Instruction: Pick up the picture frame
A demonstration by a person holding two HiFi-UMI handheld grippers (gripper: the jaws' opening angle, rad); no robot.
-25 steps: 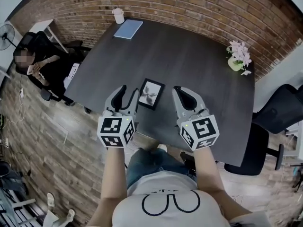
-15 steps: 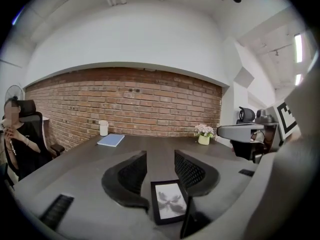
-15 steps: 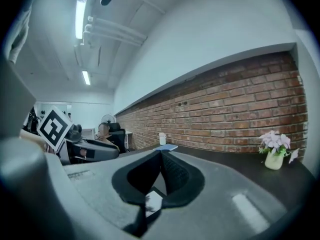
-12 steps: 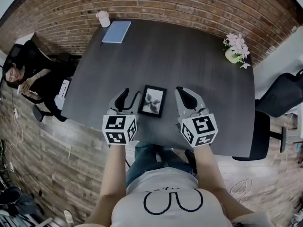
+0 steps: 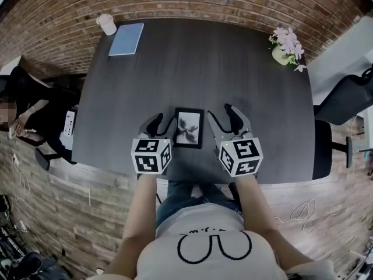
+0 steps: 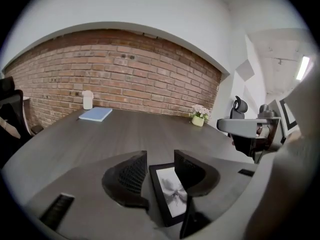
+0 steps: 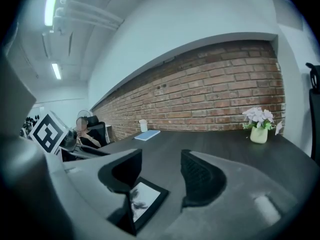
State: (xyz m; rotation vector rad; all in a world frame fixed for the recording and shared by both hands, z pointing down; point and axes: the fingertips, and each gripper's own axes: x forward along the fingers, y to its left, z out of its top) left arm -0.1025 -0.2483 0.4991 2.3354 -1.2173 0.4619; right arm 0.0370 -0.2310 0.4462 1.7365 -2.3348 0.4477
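A small black picture frame [image 5: 189, 127] with a grey flower print lies flat near the front edge of the dark table [image 5: 233, 69]. My left gripper [image 5: 162, 123] stands open just left of it, its right finger by the frame's left edge. In the left gripper view the frame [image 6: 172, 194] shows low between the jaws of that gripper [image 6: 160, 156], not pressed. My right gripper [image 5: 223, 116] is just right of the frame, its jaws opening with nothing between them. In the right gripper view the frame [image 7: 142, 199] lies below the left jaw of that gripper [image 7: 161, 156].
At the table's far left lie a blue notebook [image 5: 126, 38] and a white cup [image 5: 106, 24]. A pot of pink flowers [image 5: 284, 46] stands far right. A person [image 5: 23, 112] sits left of the table, and a dark office chair [image 5: 344, 107] stands at its right.
Both grippers have sunk toward the table and closed in on either side of the frame. The right gripper's jaws have spread apart. The left gripper's jaws stay as wide as before.
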